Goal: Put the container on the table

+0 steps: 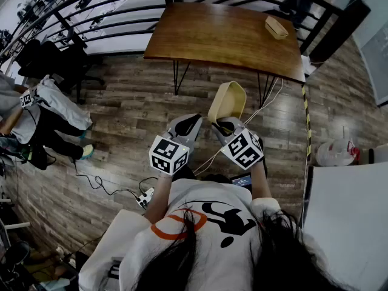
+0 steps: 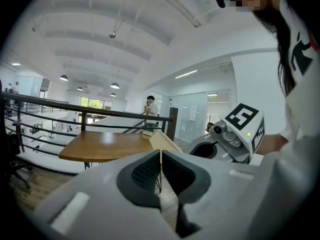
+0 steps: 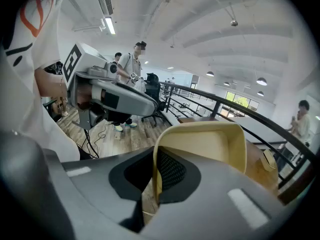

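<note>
A beige plastic container (image 1: pixel 228 100) hangs tilted in the air over the wood floor, in front of the brown wooden table (image 1: pixel 212 35). My right gripper (image 1: pixel 225 126) is shut on its near rim; in the right gripper view the container's wall (image 3: pixel 210 144) stands between the right gripper's (image 3: pixel 155 176) pads. My left gripper (image 1: pixel 187 126) hovers just left of it, shut with nothing between its jaws. In the left gripper view the left gripper (image 2: pixel 160 176) points at the table (image 2: pixel 100 146), and the container's edge (image 2: pixel 162 141) shows just beyond its tips.
A second beige container (image 1: pixel 276 26) lies on the table's far right corner. A black railing (image 1: pixel 109 11) runs behind the table. A person (image 1: pixel 42 111) sits at left. Cables and a power strip (image 1: pixel 144 197) lie on the floor, with a white bag (image 1: pixel 333 152) at right.
</note>
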